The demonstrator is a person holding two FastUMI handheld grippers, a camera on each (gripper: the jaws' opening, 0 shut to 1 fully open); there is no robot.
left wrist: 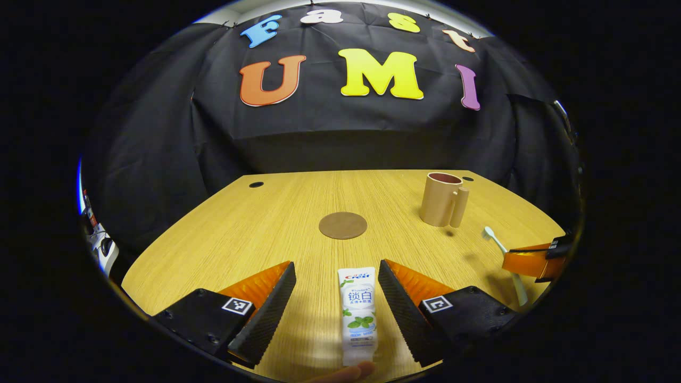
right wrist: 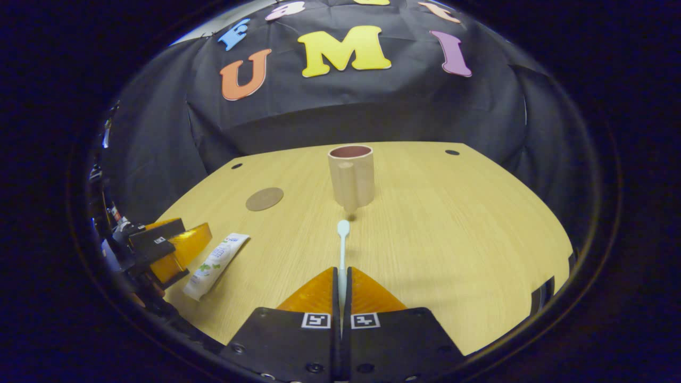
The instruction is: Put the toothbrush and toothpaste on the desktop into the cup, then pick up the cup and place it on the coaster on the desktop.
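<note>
Toothpaste tube (left wrist: pixel 357 314) lay flat between my wide-open left claw (left wrist: pixel 336 311), soft and best pinched mid-body I judged, while my right claw (right wrist: pixel 341 284) was clamped on the light, stiff toothbrush (right wrist: pixel 342 250) handle, its head pointing ahead toward the cup (right wrist: pixel 351 174).

One toothpaste (left wrist: pixel 357 314), one toothbrush (right wrist: pixel 342 250), one cup (right wrist: pixel 351 174), one coaster (left wrist: pixel 342 225), two grippers.

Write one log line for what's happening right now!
left gripper: open around toothpaste | right gripper: shut on toothbrush | cup: empty | coaster: bare
</note>
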